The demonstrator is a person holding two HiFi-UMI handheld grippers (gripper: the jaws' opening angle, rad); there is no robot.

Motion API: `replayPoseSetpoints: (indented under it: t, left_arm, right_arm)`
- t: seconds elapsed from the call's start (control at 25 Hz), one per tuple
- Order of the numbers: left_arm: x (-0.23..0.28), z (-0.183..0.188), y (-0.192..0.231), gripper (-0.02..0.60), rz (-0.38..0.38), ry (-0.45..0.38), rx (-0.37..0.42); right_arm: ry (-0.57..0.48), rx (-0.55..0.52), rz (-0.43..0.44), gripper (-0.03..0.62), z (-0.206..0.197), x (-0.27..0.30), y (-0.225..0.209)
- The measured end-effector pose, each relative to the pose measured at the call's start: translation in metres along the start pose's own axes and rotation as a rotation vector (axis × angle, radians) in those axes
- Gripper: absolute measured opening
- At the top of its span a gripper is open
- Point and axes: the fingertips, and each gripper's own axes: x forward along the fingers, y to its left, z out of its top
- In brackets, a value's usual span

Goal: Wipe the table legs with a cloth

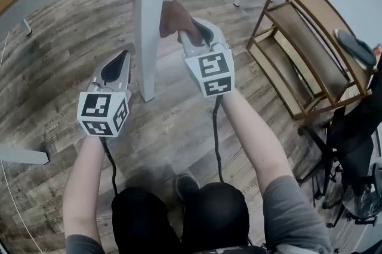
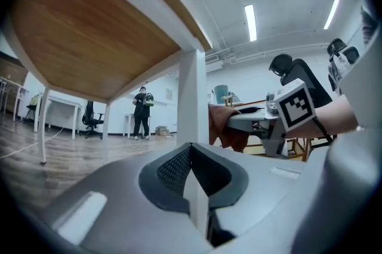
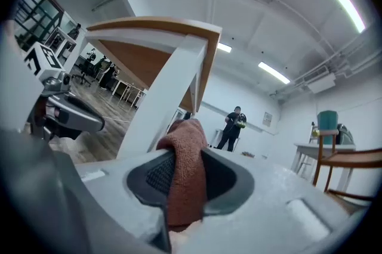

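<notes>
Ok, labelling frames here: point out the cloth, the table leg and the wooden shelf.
cloth (image 1: 175,18), head view, bunched middle.
table leg (image 1: 149,38), head view, front face midway.
wooden shelf (image 1: 311,44), head view, middle board.

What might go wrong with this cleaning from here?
The rust-brown terry cloth is pinched only by a fold in the right gripper, so rubbing the white square table leg might tug it free. The gripper's hard jaws sit close beside that leg and could knock it.
</notes>
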Motion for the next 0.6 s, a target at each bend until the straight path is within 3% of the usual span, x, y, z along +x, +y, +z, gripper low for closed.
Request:
replayPoseSetpoints:
  t: [0.16,0.32,0.44,0.6]
  left_arm:
    - [0.006,0.049,-0.008,0.018,-0.028,-0.068,0.025]
    - [0.014,0.073,-0.005,0.018,-0.029,-0.111,0.024]
    - [0.016,0.062,0.002,0.018,-0.013,-0.106,0.012]
    - [0.012,0.014,0.009,0.018,0.005,-0.044,-0.051]
  right_arm:
    - [-0.103,-0.023,-0.034,0.087,0.072,0.009,-0.033]
    - [-0.205,-0.023,-0.031,0.087,0.118,0.013,-0.048]
    - [-0.194,-0.033,-0.01,0.087,0.108,0.015,-0.035]
    - [-0.09,0.003,0.024,0.087,0.044,0.02,0.002]
